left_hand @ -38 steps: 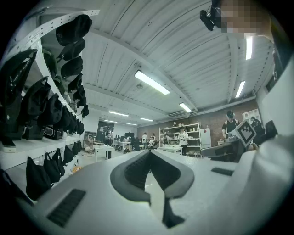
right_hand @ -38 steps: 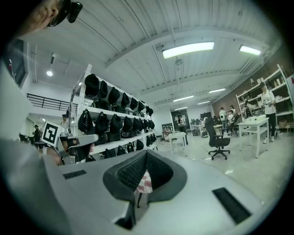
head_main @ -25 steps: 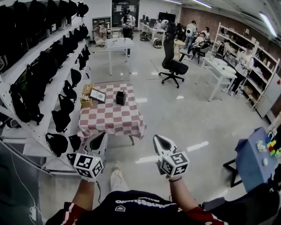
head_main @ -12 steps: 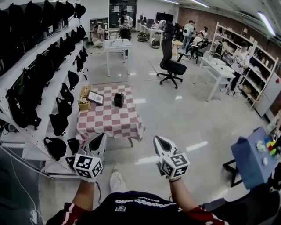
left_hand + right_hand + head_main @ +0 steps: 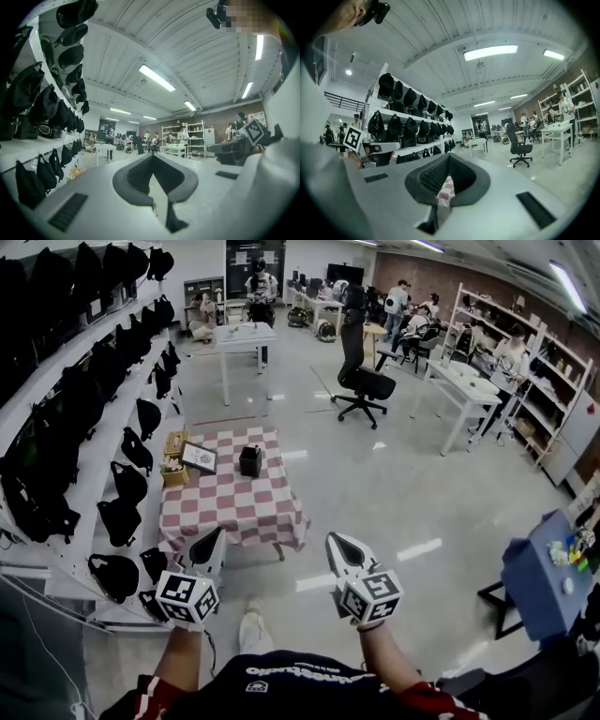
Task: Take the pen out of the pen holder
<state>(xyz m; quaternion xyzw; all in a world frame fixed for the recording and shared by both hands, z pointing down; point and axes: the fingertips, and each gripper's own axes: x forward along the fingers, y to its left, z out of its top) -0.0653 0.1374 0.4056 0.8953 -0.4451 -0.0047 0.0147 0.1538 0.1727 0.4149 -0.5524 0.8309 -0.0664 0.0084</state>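
A black pen holder (image 5: 249, 461) stands near the far edge of a low table with a red-and-white checked cloth (image 5: 230, 507). It is too small here to make out a pen in it. Both grippers are held level in front of me, well short of the table and over the floor. The left gripper (image 5: 221, 530) points at the table's near edge with its jaws together and nothing between them (image 5: 152, 155). The right gripper (image 5: 330, 537) is beside it on the right, tips also touching and empty (image 5: 448, 155); the checked cloth shows through the gap behind its tips.
A picture frame (image 5: 200, 457) and a wooden box (image 5: 174, 444) lie on the table's left side. Shelves of black bags (image 5: 94, 409) line the left wall. Beyond are a white table (image 5: 242, 338), an office chair (image 5: 361, 381) and people. A blue stand (image 5: 539, 582) is at right.
The table and holder now sit a little lower and further left in the head view. Both grippers stay shut and side by side in front of me.
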